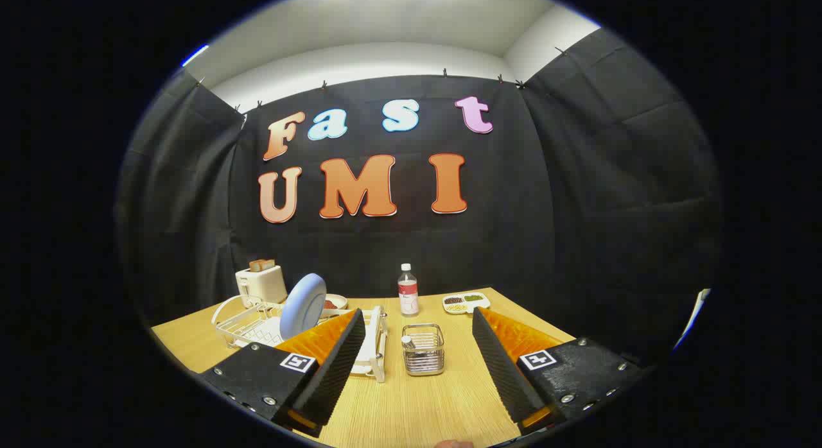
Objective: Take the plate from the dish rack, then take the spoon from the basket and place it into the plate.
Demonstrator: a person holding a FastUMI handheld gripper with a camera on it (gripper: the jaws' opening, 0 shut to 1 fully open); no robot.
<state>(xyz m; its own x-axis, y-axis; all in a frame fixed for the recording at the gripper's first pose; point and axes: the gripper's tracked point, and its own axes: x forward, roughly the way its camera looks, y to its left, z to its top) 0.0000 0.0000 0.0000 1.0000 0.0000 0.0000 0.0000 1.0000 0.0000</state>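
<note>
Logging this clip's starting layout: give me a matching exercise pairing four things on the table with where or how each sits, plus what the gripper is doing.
Things:
1. plate
2. basket
3. bottle
4. toaster

Places:
A. just ahead of the open gripper, between its fingers
B. back corner, behind the dish rack, bread in its slot
C. on edge in the dish rack
D. upright beyond the basket, beside a divided snack tray

Pairs: 1-C, 2-A, 3-D, 4-B. The gripper holds nothing.
</note>
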